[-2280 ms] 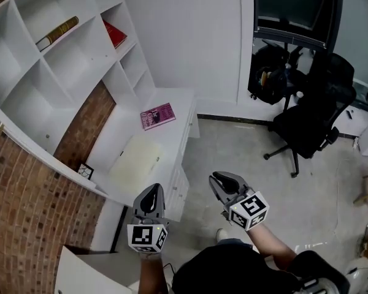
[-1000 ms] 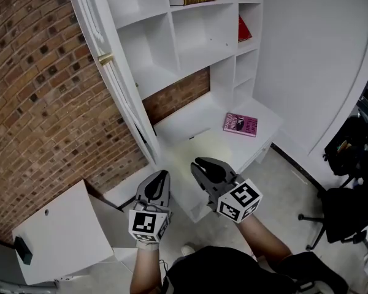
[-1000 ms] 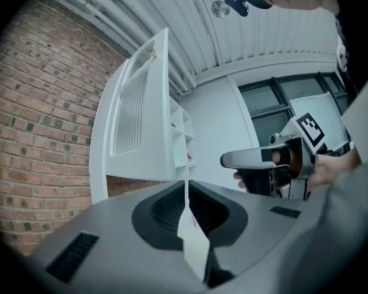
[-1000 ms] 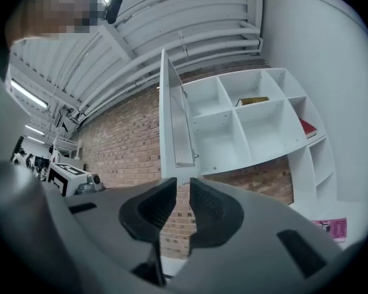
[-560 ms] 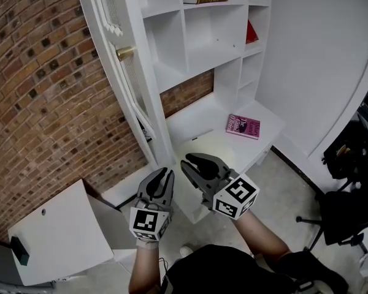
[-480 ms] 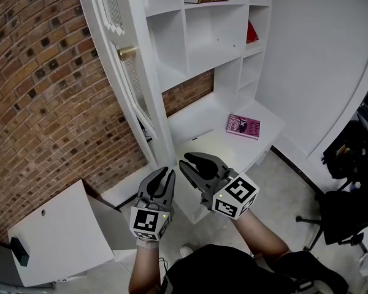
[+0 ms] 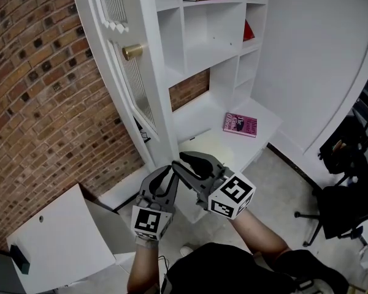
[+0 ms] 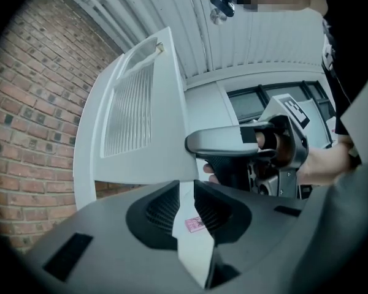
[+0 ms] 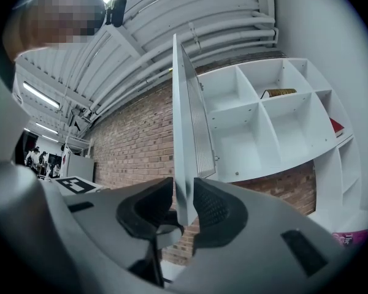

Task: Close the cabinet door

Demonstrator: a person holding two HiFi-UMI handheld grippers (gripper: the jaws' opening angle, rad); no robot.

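The white cabinet door [image 7: 144, 90] stands open, edge-on to me, with a brass knob [image 7: 132, 51] and a slatted panel. Behind it are white shelves [image 7: 208, 29]. My left gripper [image 7: 165, 175] is just below the door's lower corner, jaws a little apart with nothing between them. My right gripper [image 7: 183, 164] is close beside it, open. In the right gripper view the door [image 9: 183, 133] runs down edge-on in line with the gap of the right gripper [image 9: 184, 210]; contact is not visible. In the left gripper view the door [image 8: 135, 121] rises beyond the left gripper [image 8: 185, 204].
A brick wall [image 7: 43, 103] lies left of the door. Below the shelves, a white desk [image 7: 199, 136] carries a pink book [image 7: 240, 124]. A white box [image 7: 55, 244] sits low at the left. A black office chair [image 7: 349, 195] is at the right.
My view swung from the desk and chair to the cabinet. Both grippers rose toward the door's lower corner, and the right gripper moved left until it nearly meets the left one.
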